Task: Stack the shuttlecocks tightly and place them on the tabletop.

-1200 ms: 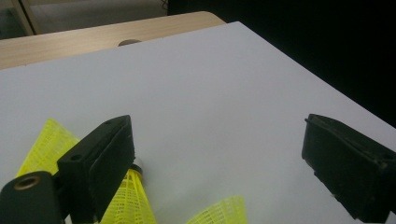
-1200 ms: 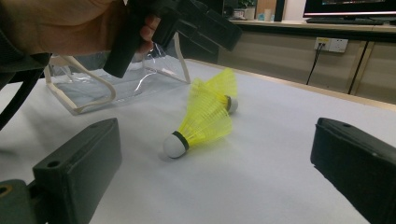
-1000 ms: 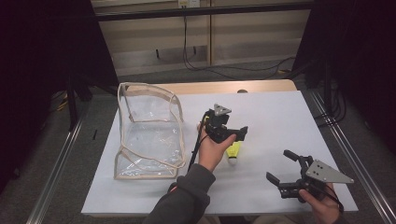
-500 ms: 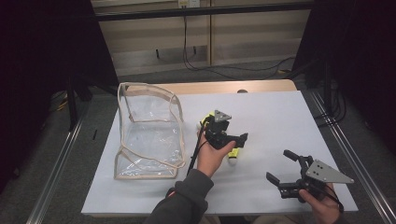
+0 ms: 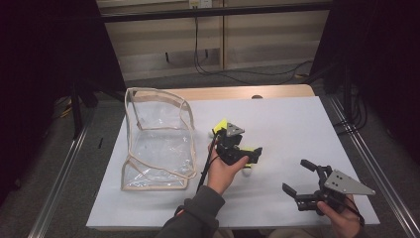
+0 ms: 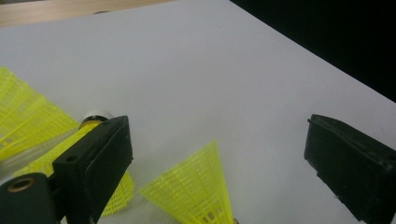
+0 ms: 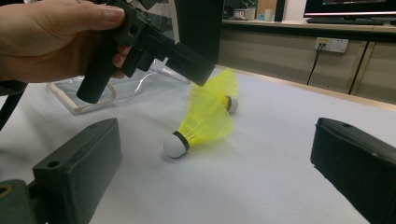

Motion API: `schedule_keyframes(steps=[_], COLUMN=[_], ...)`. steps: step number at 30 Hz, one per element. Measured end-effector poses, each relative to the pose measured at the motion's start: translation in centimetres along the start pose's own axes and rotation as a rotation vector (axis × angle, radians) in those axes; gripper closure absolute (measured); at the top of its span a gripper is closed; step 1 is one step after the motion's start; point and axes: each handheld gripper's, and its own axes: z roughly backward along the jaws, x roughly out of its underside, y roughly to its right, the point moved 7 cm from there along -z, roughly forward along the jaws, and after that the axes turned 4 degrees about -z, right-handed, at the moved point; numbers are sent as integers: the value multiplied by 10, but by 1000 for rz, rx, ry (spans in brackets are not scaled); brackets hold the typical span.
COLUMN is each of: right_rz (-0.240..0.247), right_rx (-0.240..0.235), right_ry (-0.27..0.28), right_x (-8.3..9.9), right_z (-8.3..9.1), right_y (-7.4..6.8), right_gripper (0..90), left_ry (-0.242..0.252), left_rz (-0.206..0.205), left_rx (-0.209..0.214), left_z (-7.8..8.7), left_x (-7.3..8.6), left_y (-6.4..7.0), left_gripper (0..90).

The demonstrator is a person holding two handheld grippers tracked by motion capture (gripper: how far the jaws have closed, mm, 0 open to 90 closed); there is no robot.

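Observation:
Two yellow shuttlecocks lie mid-table. The nearer shuttlecock [image 7: 201, 122] rests on its side with its white cork toward me, and its skirt [image 6: 194, 191] sits between my left gripper's jaws. The farther shuttlecock [image 7: 223, 87] lies behind it, seen at the left of the left gripper view [image 6: 21, 122]. My left gripper [image 5: 247, 157] [image 6: 217, 126], held in a hand, hovers open over the nearer shuttlecock [image 5: 246, 168]. My right gripper [image 5: 295, 175] [image 7: 217, 126] stands open at the near right, pointing at both shuttlecocks from a short way off, with nothing between its jaws.
A clear plastic zip bag [image 5: 153, 144] with beige trim stands open on the left of the white table [image 5: 297, 124]. A black cable [image 5: 205, 166] trails from the left gripper toward the front edge. Metal rails [image 5: 369, 168] flank the table.
The left gripper has come down and toward the near side, closing in over the nearer shuttlecock. The right gripper and the bag have not moved.

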Motion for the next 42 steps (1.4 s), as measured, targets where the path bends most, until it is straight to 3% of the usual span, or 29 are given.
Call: schedule_keyframes(steps=[4, 28, 42], right_rz=[-1, 5, 4], right_rx=[1, -3, -5], right_ry=[1, 0, -5], right_x=[0, 0, 1], right_z=[0, 0, 0], right_y=[0, -1, -1], right_gripper=[13, 12, 12], left_ry=[4, -24, -30], left_rz=[9, -25, -19], left_rx=[4, 29, 48], left_z=[3, 13, 18], left_x=[4, 28, 38], left_y=[0, 7, 10], left_gripper=[74, 73, 70])
